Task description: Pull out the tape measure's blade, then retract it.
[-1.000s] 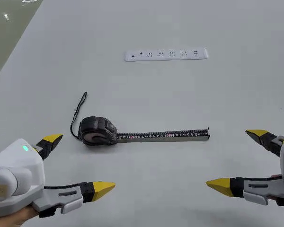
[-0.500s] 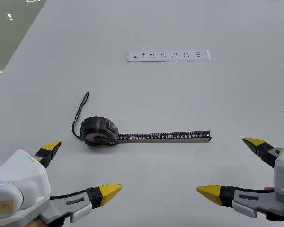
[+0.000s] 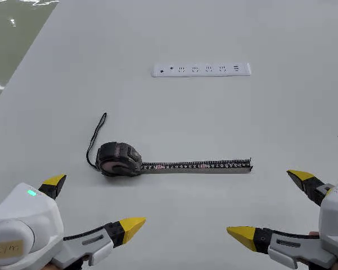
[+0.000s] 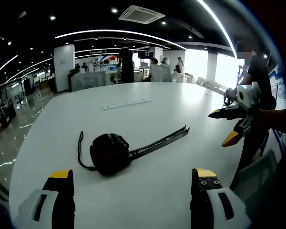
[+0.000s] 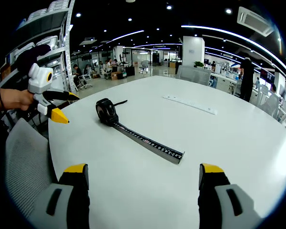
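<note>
A black tape measure (image 3: 118, 159) lies on the white table (image 3: 174, 112) with its blade (image 3: 196, 166) drawn out to the right and a black wrist strap (image 3: 94, 138) trailing off its left side. It also lies ahead of the left gripper's jaws as the tape measure (image 4: 109, 152) and ahead of the right gripper's as the tape measure (image 5: 106, 110). My left gripper (image 3: 93, 205) hovers open near the front left, empty. My right gripper (image 3: 268, 204) is open at the front right, short of the blade's hook end (image 3: 250, 165).
A white power strip (image 3: 201, 69) lies flat at the far middle of the table. The table's left edge (image 3: 19, 62) runs beside a glossy green floor. Office desks, chairs and people stand far behind.
Both grippers have drawn back toward me and lower in the picture, still open. The tape measure and its drawn-out blade lie as before; the head camera has shifted slightly.
</note>
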Motion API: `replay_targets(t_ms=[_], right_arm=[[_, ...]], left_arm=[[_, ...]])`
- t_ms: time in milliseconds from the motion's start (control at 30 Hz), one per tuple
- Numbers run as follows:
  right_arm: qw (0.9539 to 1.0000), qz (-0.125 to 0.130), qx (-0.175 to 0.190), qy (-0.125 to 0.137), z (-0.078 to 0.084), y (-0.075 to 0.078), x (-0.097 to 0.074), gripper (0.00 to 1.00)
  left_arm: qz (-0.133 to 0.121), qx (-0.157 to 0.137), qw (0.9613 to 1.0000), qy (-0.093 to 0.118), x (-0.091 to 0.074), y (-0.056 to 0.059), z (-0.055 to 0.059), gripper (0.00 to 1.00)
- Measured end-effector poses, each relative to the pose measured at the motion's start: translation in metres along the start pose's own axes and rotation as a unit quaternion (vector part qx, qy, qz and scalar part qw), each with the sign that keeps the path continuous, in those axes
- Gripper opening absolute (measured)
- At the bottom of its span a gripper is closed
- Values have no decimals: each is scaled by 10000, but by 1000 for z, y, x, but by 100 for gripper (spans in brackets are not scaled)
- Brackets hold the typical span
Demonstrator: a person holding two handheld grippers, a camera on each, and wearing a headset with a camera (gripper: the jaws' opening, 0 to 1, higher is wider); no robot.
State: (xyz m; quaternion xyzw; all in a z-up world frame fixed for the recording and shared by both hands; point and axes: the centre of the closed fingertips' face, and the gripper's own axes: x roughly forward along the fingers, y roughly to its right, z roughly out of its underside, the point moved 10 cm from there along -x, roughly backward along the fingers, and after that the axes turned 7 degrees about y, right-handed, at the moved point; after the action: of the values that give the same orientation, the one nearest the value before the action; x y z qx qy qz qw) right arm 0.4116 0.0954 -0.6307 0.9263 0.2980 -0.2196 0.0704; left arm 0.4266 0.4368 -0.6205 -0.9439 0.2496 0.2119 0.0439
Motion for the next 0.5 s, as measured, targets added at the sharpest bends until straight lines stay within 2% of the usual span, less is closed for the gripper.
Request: replay_targets(t_ms=[500], right_arm=[[9999, -93, -46, 40, 0, -2, 0, 100]], left_arm=[[-209, -152, 9996, 111, 4, 5, -4, 100]])
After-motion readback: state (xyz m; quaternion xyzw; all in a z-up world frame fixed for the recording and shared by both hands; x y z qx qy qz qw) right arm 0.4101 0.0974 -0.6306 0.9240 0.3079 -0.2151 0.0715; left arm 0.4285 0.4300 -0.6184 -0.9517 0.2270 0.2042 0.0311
